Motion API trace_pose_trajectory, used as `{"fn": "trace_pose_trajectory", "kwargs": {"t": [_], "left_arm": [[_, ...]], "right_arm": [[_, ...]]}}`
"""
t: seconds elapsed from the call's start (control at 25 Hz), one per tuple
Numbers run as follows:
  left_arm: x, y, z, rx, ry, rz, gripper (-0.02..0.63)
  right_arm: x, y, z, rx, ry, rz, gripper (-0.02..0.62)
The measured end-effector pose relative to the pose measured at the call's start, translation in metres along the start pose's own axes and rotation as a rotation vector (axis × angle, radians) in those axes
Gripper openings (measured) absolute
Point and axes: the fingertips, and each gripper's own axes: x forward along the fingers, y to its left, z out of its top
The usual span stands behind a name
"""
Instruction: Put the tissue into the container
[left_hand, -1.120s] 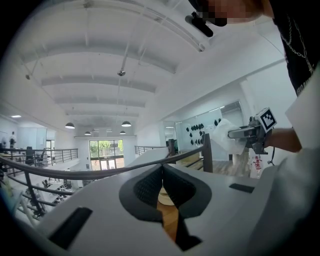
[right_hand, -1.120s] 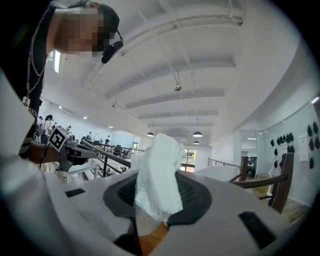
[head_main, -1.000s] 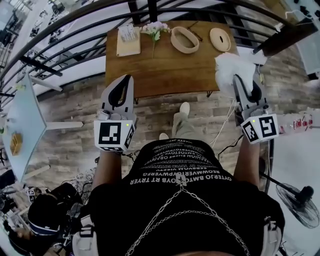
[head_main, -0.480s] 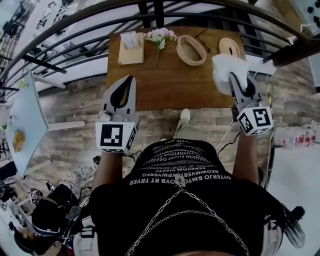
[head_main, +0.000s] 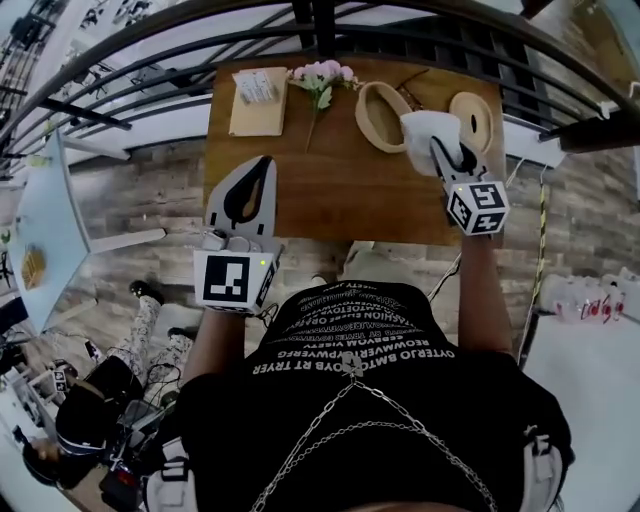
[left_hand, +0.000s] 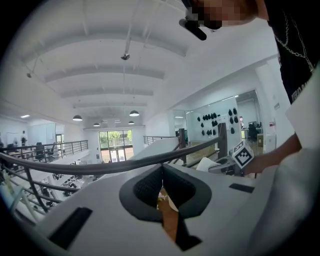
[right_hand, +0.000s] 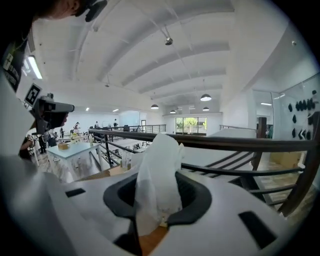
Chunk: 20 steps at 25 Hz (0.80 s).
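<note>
My right gripper (head_main: 438, 148) is shut on a white tissue (head_main: 422, 135), which hangs crumpled over the jaw tips. In the head view the tissue overlaps the right rim of the oval wooden container (head_main: 368, 106) at the back of the wooden table (head_main: 330, 180). In the right gripper view the tissue (right_hand: 159, 170) stands up between the closed jaws and hides their tips. My left gripper (head_main: 263, 162) hovers over the table's front left, shut and empty. The left gripper view shows its fingertips (left_hand: 161, 169) meeting with nothing between them.
A round wooden lid (head_main: 471, 108) lies right of the container. A pink flower sprig (head_main: 322, 78) and a tissue pack on a board (head_main: 257, 92) lie at the back left. A dark metal railing (head_main: 200, 25) runs behind the table. Brick floor lies below.
My right gripper has carried the tissue leftward and away from me, from beyond the table's right edge to the container's right rim. The left gripper has hardly moved.
</note>
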Motion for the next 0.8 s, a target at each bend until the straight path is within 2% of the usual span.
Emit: {"fn": "trace_pose_trajectory", "kwargs": {"t": [0.24,0.48,0.68,0.8], "left_arm": [[0.015,0.0,-0.017,-0.012,0.078,0.055,0.029],[0.026,0.009,-0.036,-0.023,0.155,0.107,0.029],[0.024,0.009,-0.056,-0.055,0.202,0.142,0.029],[0.024,0.008,-0.07,-0.083,0.226,0.145,0.029]], "right_arm": [[0.077,-0.025,-0.068,0.026,0.14,0.047,0.123],[0.149,-0.03,-0.122,0.015,0.259,0.086,0.124],[0.182,-0.026,-0.148,-0.076,0.369,0.09,0.124],[0.195,-0.022,-0.166,-0.203,0.461,0.072,0.126]]}}
